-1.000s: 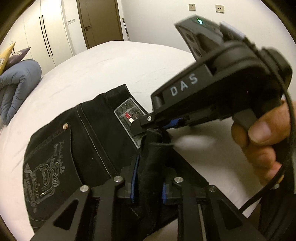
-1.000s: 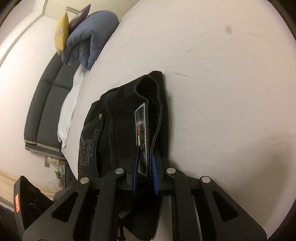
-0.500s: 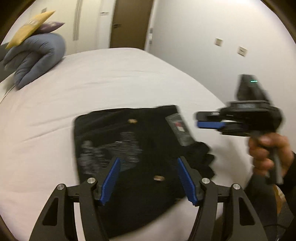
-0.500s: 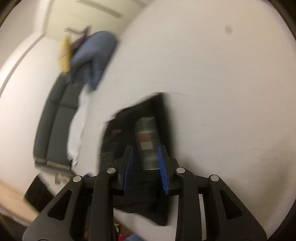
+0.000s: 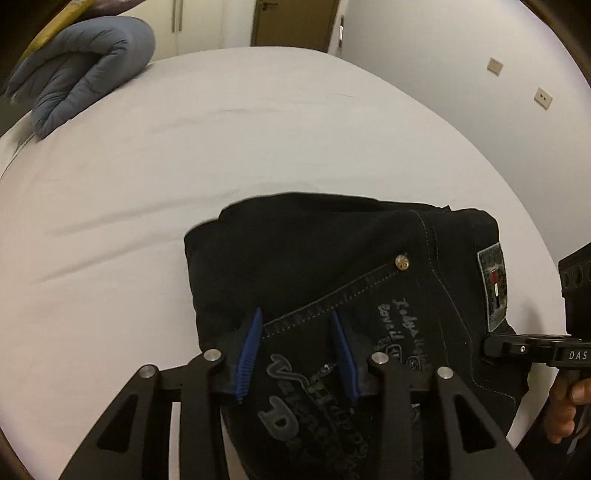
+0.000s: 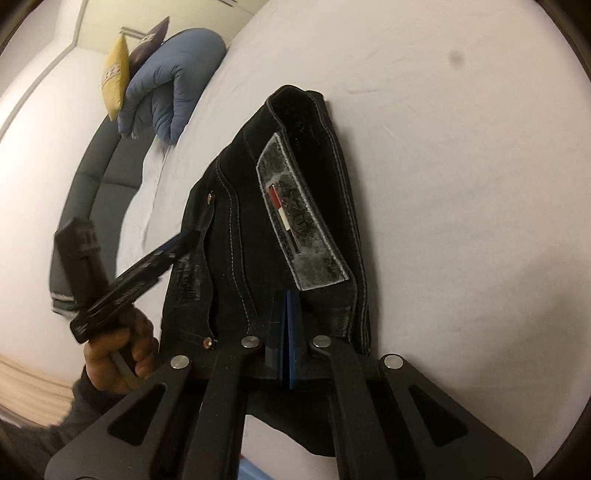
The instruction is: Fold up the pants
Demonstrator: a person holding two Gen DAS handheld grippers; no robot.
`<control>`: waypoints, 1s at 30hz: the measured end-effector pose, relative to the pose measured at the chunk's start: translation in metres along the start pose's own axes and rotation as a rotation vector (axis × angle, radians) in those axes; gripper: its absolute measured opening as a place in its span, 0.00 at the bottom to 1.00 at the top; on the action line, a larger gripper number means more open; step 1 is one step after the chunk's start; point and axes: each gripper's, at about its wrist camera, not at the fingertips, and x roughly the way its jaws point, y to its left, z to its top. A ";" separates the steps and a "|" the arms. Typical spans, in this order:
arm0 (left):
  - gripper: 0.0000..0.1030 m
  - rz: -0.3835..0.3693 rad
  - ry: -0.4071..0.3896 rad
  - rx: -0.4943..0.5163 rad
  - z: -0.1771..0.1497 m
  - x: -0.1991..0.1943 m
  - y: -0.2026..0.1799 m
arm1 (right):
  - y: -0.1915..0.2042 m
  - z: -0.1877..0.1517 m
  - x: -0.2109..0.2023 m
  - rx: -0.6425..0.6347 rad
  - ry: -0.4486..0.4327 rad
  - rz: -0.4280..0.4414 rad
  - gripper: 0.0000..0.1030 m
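Observation:
Black pants lie folded on the white bed, with the embroidered back pocket and the grey waist label facing up. My left gripper hovers over the pocket; its jaws are closing, the blue pads stand apart, and no cloth is pinched between them. My right gripper is shut with its pads together just below the label, and I see no fabric between them. The right gripper also shows at the pants' right edge. The left gripper appears blurred at the pants' left side.
A folded blue duvet and a yellow cushion lie at the head of the bed by a dark grey headboard. The bed's edge runs close on the right, with a wall with sockets and a door beyond.
Both grippers let go of the pants' fabric, which now lies flat. The left one swung across to above the pocket, opened wide, then narrowed. The right one opened, then shut.

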 end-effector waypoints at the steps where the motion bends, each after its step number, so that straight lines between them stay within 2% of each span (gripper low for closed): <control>1: 0.38 0.010 -0.002 0.010 -0.005 -0.004 -0.004 | 0.003 -0.001 0.002 -0.017 -0.005 -0.014 0.00; 6: 0.40 0.041 0.022 0.110 -0.046 -0.038 -0.038 | 0.008 -0.001 0.004 -0.025 -0.020 -0.019 0.00; 10: 0.40 -0.002 0.042 0.047 -0.069 -0.049 -0.041 | 0.022 -0.006 -0.003 -0.029 -0.028 -0.065 0.00; 11: 0.40 -0.010 0.047 0.032 -0.070 -0.049 -0.041 | 0.025 -0.008 -0.007 -0.032 -0.033 -0.073 0.03; 15: 0.40 -0.006 0.062 0.040 -0.072 -0.045 -0.039 | 0.035 -0.023 -0.016 -0.054 -0.049 -0.091 0.03; 19: 0.40 -0.020 0.071 0.014 -0.073 -0.041 -0.034 | 0.022 -0.042 -0.017 -0.021 -0.076 -0.050 0.03; 25: 0.40 -0.017 0.075 0.001 -0.072 -0.041 -0.034 | 0.035 -0.047 -0.011 -0.148 -0.102 -0.111 0.03; 30: 0.40 -0.020 0.074 -0.002 -0.077 -0.042 -0.038 | 0.028 -0.047 -0.015 -0.114 -0.121 -0.075 0.03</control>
